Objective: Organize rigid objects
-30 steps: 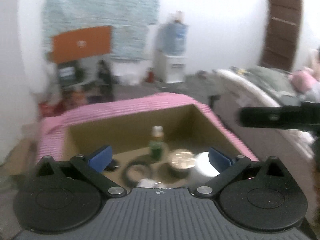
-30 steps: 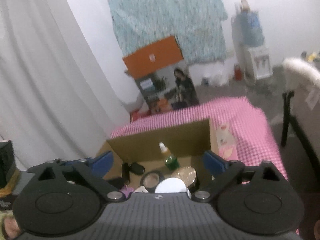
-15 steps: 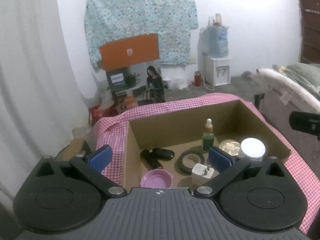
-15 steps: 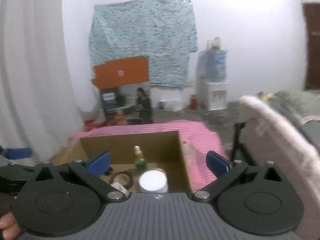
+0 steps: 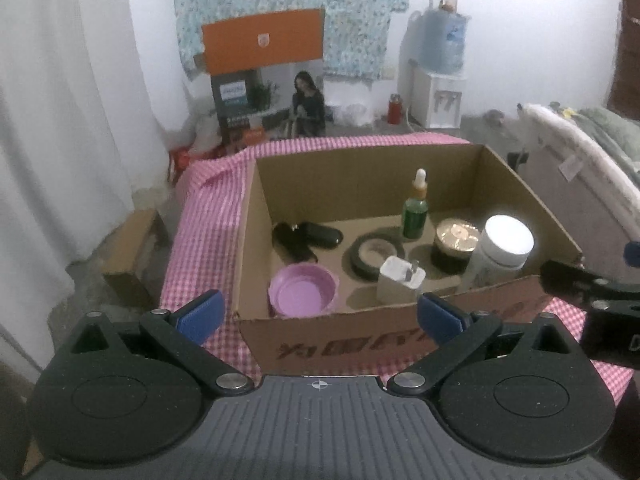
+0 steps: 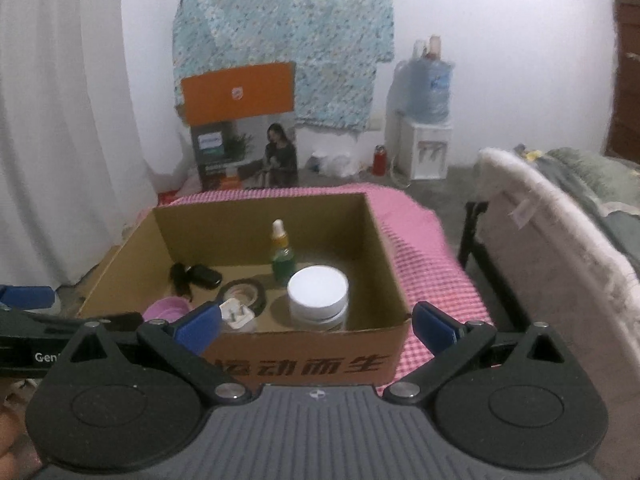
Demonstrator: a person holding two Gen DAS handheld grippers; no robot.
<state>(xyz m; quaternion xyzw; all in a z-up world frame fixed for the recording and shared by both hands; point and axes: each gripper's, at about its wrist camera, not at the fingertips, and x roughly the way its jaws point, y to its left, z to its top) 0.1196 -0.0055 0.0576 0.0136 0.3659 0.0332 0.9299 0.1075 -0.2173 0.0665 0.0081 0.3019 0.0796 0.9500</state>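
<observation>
So the cardboard box (image 5: 400,344) already holds everything in view: purple bowl (image 5: 302,290) and white charger (image 5: 400,284) by its near wall, tape roll (image 5: 376,254) mid-floor, green dropper bottle (image 5: 416,208) behind that, white-lidded jar (image 5: 502,254) and gold-lidded tin (image 5: 456,240) at its right side, black items (image 5: 306,238) at its left. Left gripper (image 5: 320,314) and right gripper (image 6: 316,324) hover just short of the box's near wall, both spread wide and empty. Nothing loose shows on the pink checked cloth (image 5: 204,240) around the box, so gathering looks mostly done; any remaining tidying can't be judged.

Domestic bedroom: bed (image 6: 560,216) with bedding at right, water dispenser (image 6: 424,120) against wall (bottle on top), curtain (image 5: 60,100), patterned wall cloth (image 6: 280,40).
</observation>
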